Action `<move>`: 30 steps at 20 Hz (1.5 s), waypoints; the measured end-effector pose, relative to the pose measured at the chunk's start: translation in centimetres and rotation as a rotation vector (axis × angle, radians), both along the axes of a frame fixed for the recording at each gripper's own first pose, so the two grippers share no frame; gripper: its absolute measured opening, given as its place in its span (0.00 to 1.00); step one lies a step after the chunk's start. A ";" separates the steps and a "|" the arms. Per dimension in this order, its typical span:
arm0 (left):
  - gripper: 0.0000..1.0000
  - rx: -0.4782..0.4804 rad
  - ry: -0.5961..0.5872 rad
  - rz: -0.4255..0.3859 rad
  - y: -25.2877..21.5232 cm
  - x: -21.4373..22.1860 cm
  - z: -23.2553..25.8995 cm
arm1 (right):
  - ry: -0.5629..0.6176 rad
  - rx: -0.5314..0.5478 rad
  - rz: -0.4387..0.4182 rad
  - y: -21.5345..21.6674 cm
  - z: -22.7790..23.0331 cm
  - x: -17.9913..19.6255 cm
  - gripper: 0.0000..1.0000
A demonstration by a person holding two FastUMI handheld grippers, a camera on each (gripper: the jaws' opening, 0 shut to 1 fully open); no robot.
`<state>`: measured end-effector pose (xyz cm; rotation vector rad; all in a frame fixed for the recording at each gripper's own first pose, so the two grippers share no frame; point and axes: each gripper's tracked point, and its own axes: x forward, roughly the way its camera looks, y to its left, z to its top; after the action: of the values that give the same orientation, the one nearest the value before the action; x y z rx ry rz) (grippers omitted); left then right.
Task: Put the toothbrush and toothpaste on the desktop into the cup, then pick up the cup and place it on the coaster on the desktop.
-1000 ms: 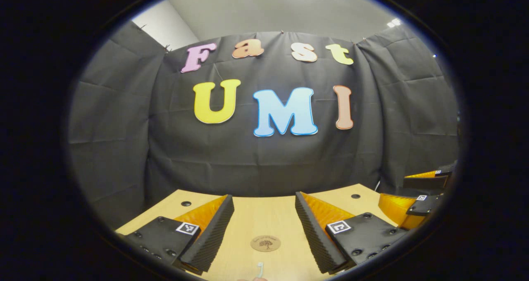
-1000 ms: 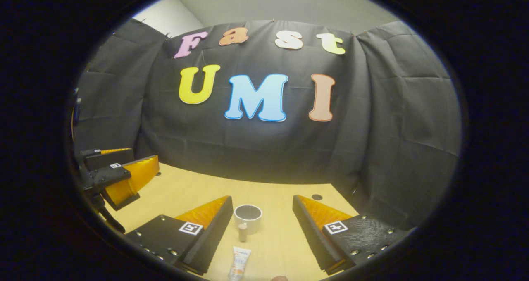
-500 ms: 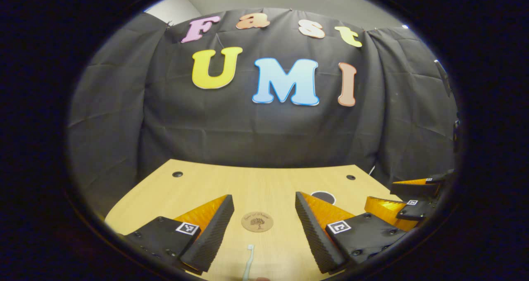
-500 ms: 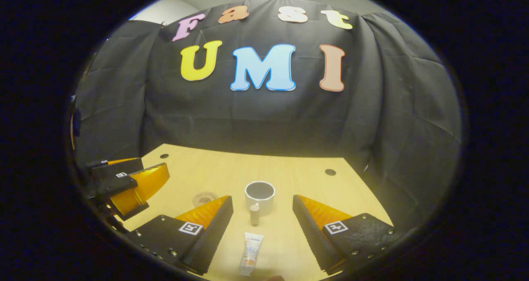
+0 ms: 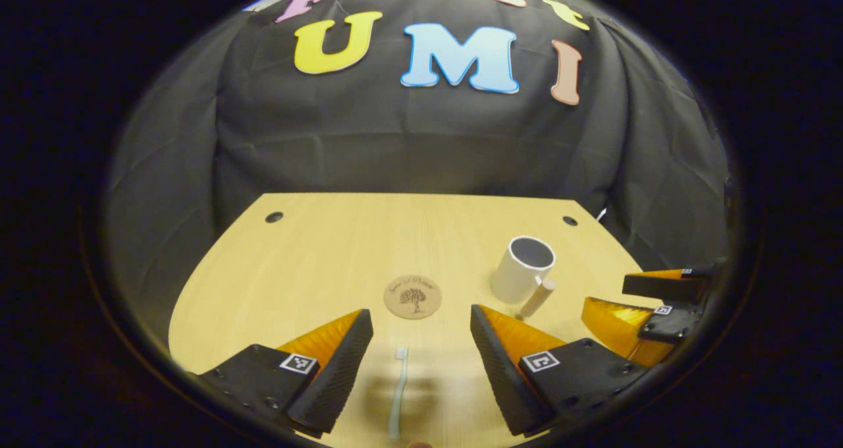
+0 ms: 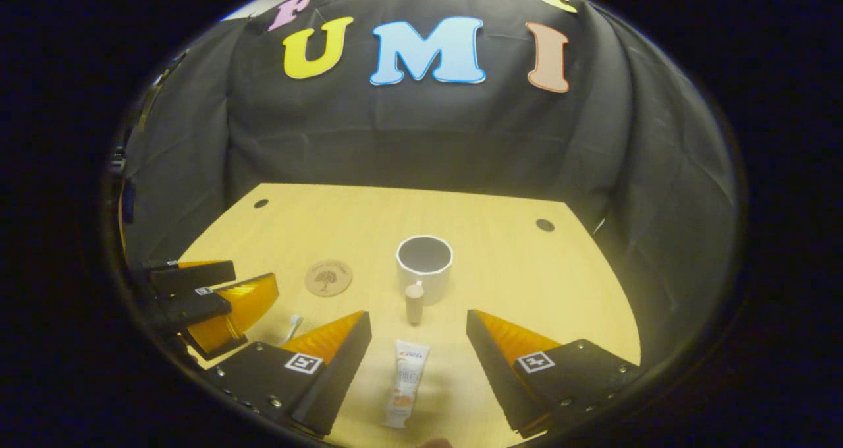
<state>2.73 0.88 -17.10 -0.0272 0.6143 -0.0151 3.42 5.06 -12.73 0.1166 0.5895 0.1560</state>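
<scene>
Toothbrush (image 5: pixel 397 392) lay flat on the desktop (image 5: pixel 316 263), handle running toward the camera, head end pointing at the coaster (image 5: pixel 412 296); it sat between the fingers of the left gripper (image 5: pixel 421 342), jaws wide apart, nothing held. Toothpaste (image 6: pixel 406 382) likewise lay flat between the spread fingers of the right gripper (image 6: pixel 419 342), cap end toward the cup (image 6: pixel 425 269). Neither item touched by a pad.

Change over the last second: both views tipped downward, so the booth wall slid up and far more desktop came into view. Toothbrush, a sliver at the bottom edge a second ago, now showed nearly whole; cup and coaster dropped into plain sight. Judged as both grippers pitching down over their targets, approach stage, no grasp begun, cup empty.

Materials: toothbrush slim, pale, smooth plastic, small head. Toothpaste a soft flattened tube, white with orange print, likely to squash under a hard pinch. Cup a white glazed cylinder, dark inside, with a pale straight peg-like handle on the near side. Coaster a thin round wooden disc with a tree mark, left of the cup, well apart. Desktop light wood grain, matte, with small dark holes near the far corners.
</scene>
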 end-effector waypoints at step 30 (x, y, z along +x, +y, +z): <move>0.98 -0.003 0.758 -0.037 1.8 -6.4 -14.7 | 0.558 0.068 0.099 3.8 -12.3 -1.2 0.93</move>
<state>-3.62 2.64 -31.76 -0.0245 1.3730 -0.0428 2.24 8.85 -25.04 0.1993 1.1473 0.2425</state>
